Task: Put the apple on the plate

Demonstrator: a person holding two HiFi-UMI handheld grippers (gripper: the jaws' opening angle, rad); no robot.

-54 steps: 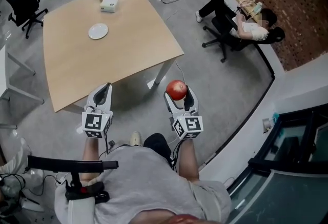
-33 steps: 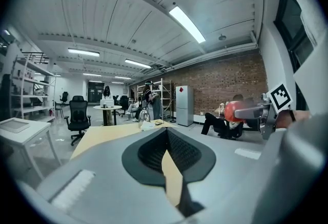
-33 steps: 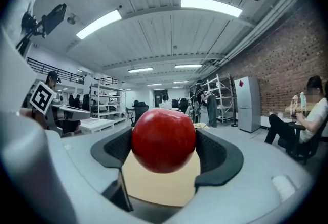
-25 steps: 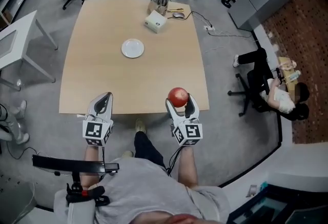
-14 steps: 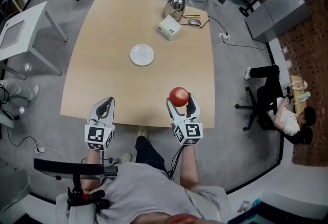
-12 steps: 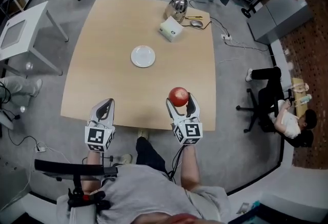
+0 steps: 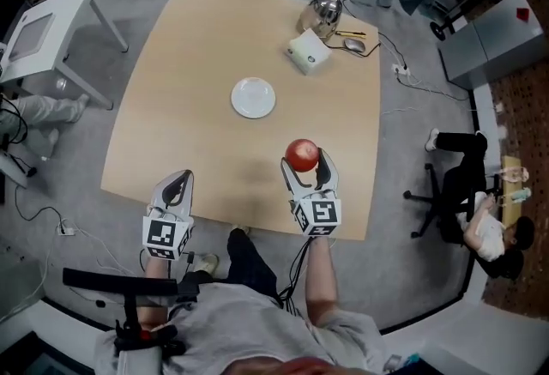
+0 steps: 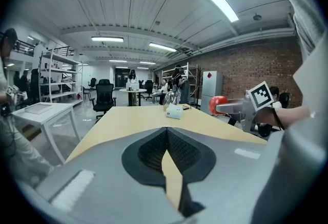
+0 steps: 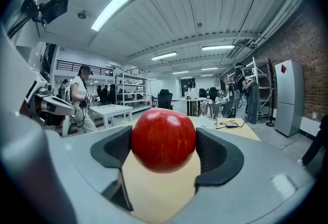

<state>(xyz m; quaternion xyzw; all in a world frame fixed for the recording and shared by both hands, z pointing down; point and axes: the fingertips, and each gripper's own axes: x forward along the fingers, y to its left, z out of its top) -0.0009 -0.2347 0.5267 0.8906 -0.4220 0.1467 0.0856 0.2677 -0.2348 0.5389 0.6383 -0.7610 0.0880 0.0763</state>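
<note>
Seen from the head view, the right gripper [image 7: 306,163] pinches the red apple [image 7: 302,154] between its jaws, above the near part of the wooden table [image 7: 171,90]. The left gripper [image 7: 176,186] hovers over the table's near edge with its jaws pressed together. Each gripper's cube bears a black-and-white square marker [image 7: 315,214]. The white plate [image 7: 254,98] lies bare at mid-table, well apart from the apple; a white box [image 7: 309,51] and a shiny metal pot [image 7: 326,9] stand at the far side. Against half a second ago, both grippers reach farther over the tabletop and the plate lies nearer to the apple.

In the left gripper view, the left gripper's [image 8: 167,131] dark pads [image 8: 148,148] meet at their tips with nothing between them. To its right, the right gripper [image 8: 233,110] carries the apple [image 8: 218,104] above the table [image 8: 128,118].

In the right gripper view, the apple [image 9: 164,139] sits squeezed between the two black pads [image 9: 115,148], and the tabletop [image 9: 159,192] shows below it.
</note>
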